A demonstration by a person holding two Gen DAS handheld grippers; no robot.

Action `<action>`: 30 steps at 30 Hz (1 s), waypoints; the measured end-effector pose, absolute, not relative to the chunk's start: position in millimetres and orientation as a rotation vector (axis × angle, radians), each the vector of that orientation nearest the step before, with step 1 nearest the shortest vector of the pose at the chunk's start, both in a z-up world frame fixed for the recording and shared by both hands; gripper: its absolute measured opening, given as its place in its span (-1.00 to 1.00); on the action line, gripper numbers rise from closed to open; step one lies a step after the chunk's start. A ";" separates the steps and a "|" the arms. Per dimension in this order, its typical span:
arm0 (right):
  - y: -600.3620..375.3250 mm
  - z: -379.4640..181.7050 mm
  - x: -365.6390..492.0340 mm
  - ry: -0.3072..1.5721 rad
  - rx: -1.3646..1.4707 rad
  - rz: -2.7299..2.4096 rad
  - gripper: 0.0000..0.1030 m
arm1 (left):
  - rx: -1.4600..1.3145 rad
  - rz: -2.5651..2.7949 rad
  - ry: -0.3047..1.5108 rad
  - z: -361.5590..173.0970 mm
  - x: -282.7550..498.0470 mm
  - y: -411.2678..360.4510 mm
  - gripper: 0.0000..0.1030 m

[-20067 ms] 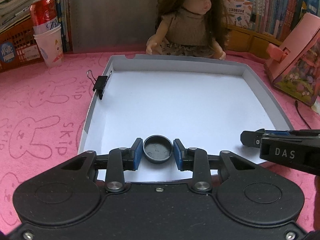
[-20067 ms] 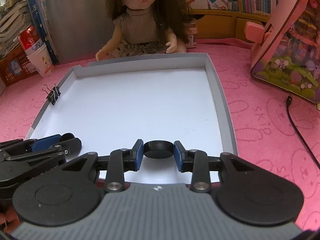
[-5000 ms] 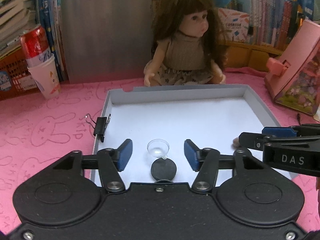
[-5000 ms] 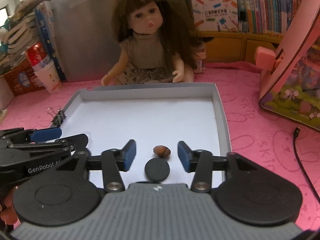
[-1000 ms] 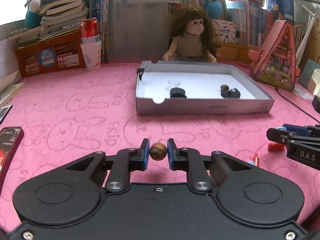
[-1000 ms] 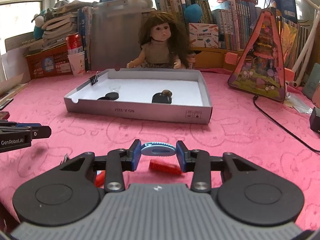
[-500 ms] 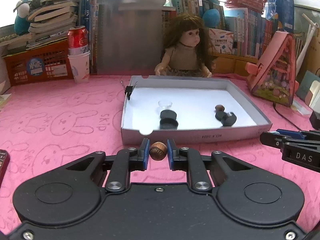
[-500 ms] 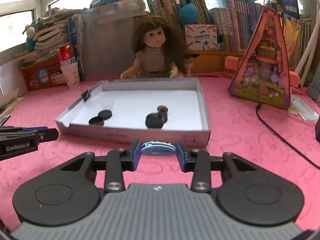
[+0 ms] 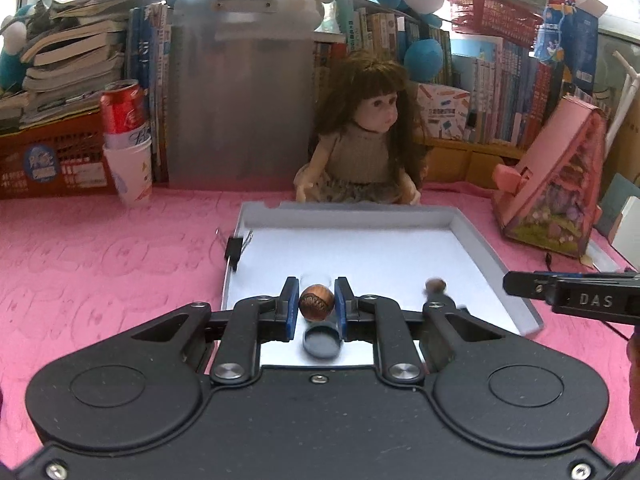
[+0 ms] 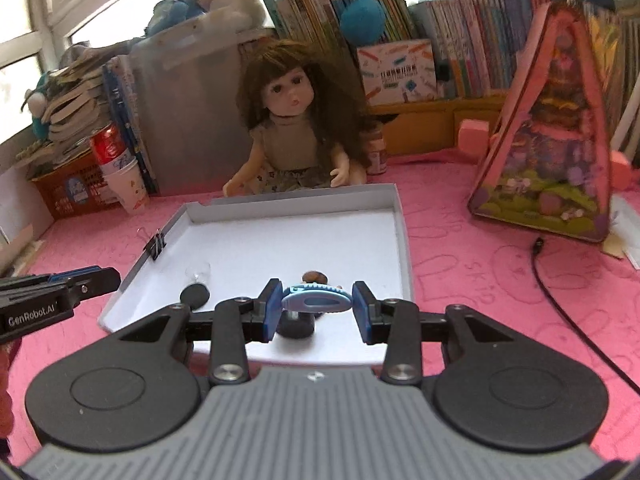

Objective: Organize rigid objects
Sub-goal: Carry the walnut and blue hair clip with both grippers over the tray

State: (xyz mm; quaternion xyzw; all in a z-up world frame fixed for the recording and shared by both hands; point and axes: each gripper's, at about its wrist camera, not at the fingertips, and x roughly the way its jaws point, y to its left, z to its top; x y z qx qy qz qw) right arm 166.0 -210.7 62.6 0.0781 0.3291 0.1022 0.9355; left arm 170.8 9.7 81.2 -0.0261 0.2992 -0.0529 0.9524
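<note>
My left gripper (image 9: 316, 307) is shut on a small brown ball (image 9: 316, 301) and hangs over the near end of the white tray (image 9: 476, 254). Below it lies a dark round cap (image 9: 321, 342). My right gripper (image 10: 316, 306) is shut on a blue and grey oval clip (image 10: 316, 299), also over the tray's (image 10: 400, 216) near end. In the tray lie another brown ball (image 10: 314, 277), a black cap (image 10: 195, 294), a second black cap (image 10: 295, 325) under the clip and a clear small cup (image 10: 199, 271). Each gripper shows at the edge of the other's view.
A black binder clip (image 9: 236, 249) grips the tray's left wall. A doll (image 9: 366, 148) sits behind the tray. A red can in a white cup (image 9: 127, 148) stands at the back left, a pink toy house (image 9: 560, 184) at the right. A black cable (image 10: 560, 300) lies on the pink cloth.
Both grippers have moved forward and up from the pink cloth to above the tray's near end. Each keeps its hold, the left on the ball, the right on the clip.
</note>
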 end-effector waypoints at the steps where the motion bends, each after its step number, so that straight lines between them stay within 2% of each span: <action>1: -210.8 61.7 175.5 0.690 0.175 0.205 -0.17 | -0.056 -0.105 0.616 81.6 179.2 9.0 -0.66; 16: -190.5 35.7 268.8 0.841 0.197 0.165 -0.16 | -0.113 -0.031 0.798 47.0 298.3 7.1 -0.66; 30: -183.2 11.4 292.4 0.865 0.179 0.181 -0.15 | -0.082 -0.051 0.816 17.9 320.3 -12.3 -0.66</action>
